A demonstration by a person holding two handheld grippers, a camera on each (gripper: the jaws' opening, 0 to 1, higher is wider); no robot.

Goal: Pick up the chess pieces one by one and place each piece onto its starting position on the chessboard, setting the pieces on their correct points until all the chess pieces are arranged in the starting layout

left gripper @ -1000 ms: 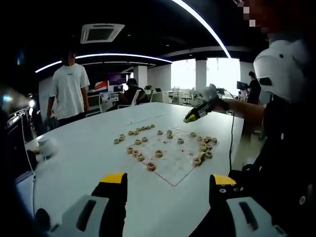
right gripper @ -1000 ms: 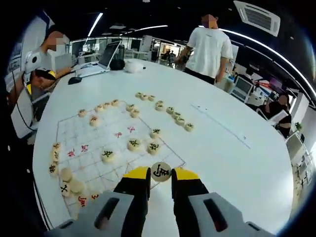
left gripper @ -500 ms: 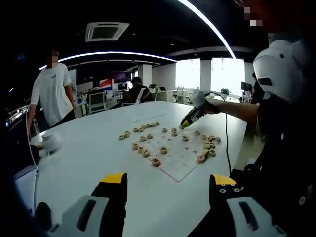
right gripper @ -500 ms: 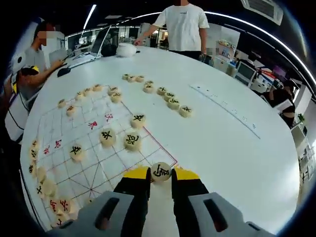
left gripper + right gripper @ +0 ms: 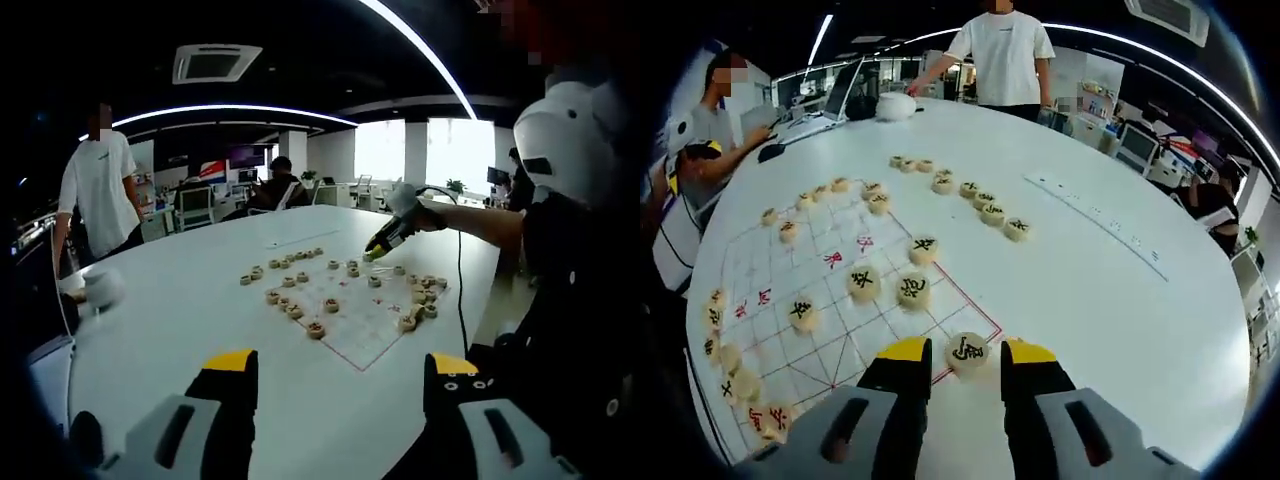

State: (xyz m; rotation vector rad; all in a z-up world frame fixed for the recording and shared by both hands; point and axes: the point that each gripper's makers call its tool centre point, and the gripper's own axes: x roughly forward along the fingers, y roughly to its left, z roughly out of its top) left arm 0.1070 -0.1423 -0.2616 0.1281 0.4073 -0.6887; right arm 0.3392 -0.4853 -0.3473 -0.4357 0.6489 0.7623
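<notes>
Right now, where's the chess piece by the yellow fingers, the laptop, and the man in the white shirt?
chess piece [image 5: 967,351], right gripper view, its top face.
laptop [image 5: 837,94], right gripper view, its screen.
man in the white shirt [image 5: 1001,55], right gripper view, his chest.

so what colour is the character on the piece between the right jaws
Black, on a pale wooden piece; clearest in the right gripper view.

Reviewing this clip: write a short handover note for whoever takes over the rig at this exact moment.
Right hand-held gripper: jaws open around a black-marked chess piece resting at the chessboard corner; released or not, unclear.
Left hand-held gripper: open, empty, raised above the white table, away from the board.
Done: some pieces stand on board points.
Left: a row of loose pieces lies off the board on the table, and a cluster crowds the board's other edge; most still need placing.
</notes>
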